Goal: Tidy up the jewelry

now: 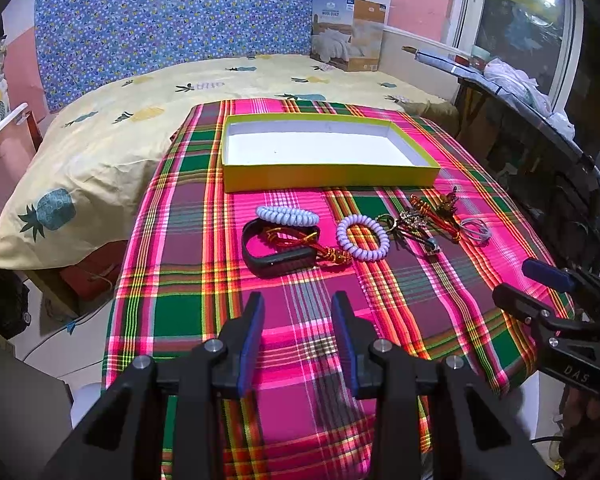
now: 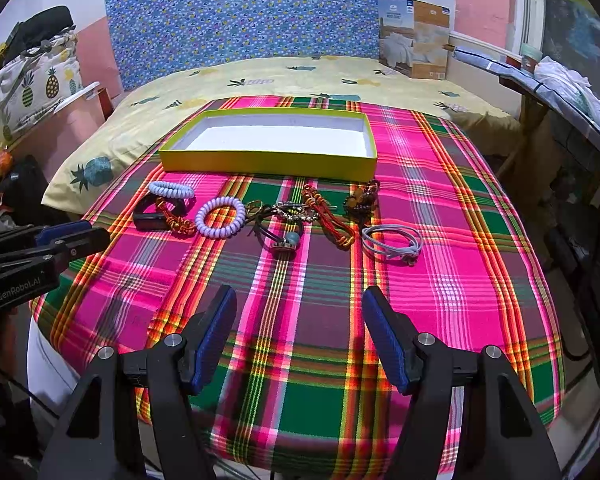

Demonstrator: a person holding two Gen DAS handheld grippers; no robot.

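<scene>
An empty yellow box point(image 1: 328, 178) point(image 2: 268, 162) with a white inside sits at the far side of the plaid cloth. In front of it lies a row of jewelry: two lilac coil bracelets point(image 1: 362, 238) point(image 2: 220, 217), a black band point(image 1: 276, 262) point(image 2: 148, 220), red-gold cords point(image 1: 300, 240) point(image 2: 332, 220), a charm cluster point(image 2: 286, 226) and a grey cord bracelet point(image 1: 476, 232) point(image 2: 392, 242). My left gripper point(image 1: 298, 344) is open and empty above the cloth near the black band. My right gripper point(image 2: 300, 340) is open wider, empty, short of the row.
The plaid cloth point(image 1: 300, 400) point(image 2: 460, 280) covers a small table set against a bed with a pineapple sheet point(image 1: 100, 140). A cardboard package point(image 1: 346, 34) stands at the bed's far corner. A cluttered shelf point(image 1: 520, 92) runs along the right by the window.
</scene>
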